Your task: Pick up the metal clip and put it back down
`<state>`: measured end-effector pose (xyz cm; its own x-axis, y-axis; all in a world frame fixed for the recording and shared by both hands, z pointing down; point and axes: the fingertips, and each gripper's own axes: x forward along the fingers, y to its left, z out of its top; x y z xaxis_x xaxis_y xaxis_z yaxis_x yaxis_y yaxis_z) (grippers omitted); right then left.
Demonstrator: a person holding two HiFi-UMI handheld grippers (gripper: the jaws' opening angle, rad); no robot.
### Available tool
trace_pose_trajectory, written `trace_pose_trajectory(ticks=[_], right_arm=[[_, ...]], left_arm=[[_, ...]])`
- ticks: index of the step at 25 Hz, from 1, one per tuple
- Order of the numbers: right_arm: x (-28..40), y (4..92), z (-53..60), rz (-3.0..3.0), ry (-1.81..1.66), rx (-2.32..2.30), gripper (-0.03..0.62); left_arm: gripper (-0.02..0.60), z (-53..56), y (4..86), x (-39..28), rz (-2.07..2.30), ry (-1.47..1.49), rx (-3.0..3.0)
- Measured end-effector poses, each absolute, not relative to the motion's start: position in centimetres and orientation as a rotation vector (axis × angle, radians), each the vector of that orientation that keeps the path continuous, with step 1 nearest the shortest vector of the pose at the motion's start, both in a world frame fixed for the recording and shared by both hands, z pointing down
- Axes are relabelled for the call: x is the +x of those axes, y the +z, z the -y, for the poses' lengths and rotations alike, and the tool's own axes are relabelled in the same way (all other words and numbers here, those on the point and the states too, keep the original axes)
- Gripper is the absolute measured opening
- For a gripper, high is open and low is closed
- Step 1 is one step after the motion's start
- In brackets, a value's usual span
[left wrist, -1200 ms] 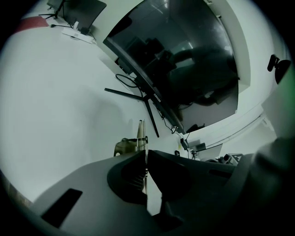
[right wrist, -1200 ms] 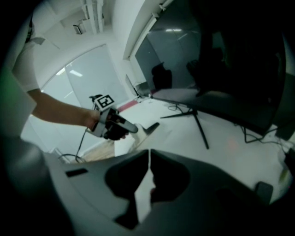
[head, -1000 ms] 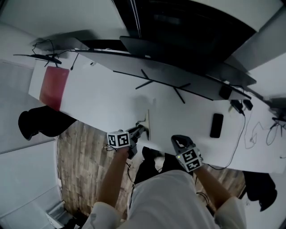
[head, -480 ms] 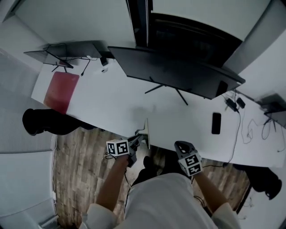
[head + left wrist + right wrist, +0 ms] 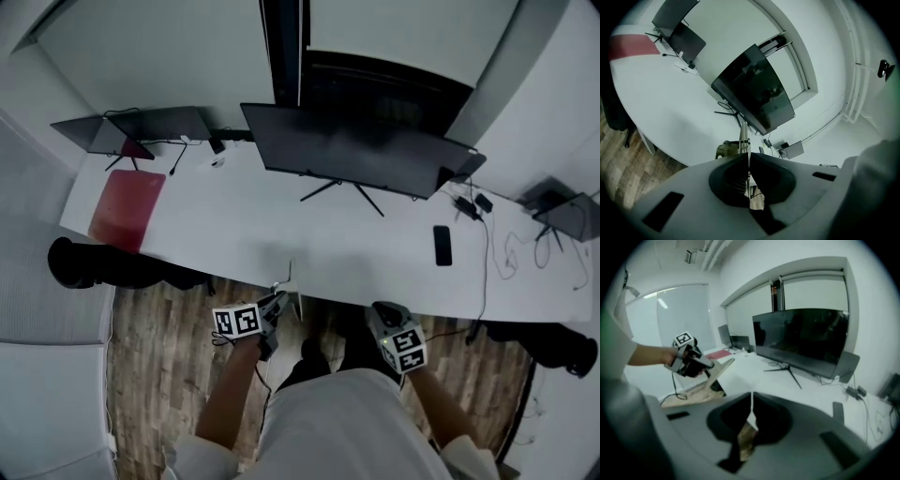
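Observation:
The metal clip (image 5: pixel 292 285) is a thin flat metal piece that sticks up from my left gripper (image 5: pixel 277 302), which is shut on it just off the near edge of the white desk (image 5: pixel 234 225). In the left gripper view the clip (image 5: pixel 743 140) rises from the closed jaw tips of the left gripper (image 5: pixel 748 158). My right gripper (image 5: pixel 380 314) hangs to the right, also off the desk's near edge, shut with nothing in it. The right gripper view shows its jaws (image 5: pixel 751 400) together, and the left gripper (image 5: pixel 705 365) with the clip (image 5: pixel 719 370) at the left.
A wide black monitor (image 5: pixel 356 155) stands at the back of the desk. A red pad (image 5: pixel 120 208) lies at the left end and a dark phone (image 5: pixel 442 246) at the right, near cables (image 5: pixel 497 258). A black chair (image 5: pixel 89 264) stands on the wooden floor (image 5: pixel 159 347).
Both grippers have drawn back from the desk edge towards the person and risen. The clip has stayed in the left gripper. More of the desk shows in the head view.

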<state>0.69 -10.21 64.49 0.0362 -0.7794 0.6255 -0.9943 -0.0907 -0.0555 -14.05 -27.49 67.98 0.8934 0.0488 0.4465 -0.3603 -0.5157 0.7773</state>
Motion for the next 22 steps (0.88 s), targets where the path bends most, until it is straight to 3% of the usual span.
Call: trace_pose_trajectory(ticks=[22], right_arm=[[1.5,61.0,1.1,1.705,0.676,2.062,0.034]], left_arm=[[0.032,21.6,63.4,-14.9,0.171,0.437,2.042]])
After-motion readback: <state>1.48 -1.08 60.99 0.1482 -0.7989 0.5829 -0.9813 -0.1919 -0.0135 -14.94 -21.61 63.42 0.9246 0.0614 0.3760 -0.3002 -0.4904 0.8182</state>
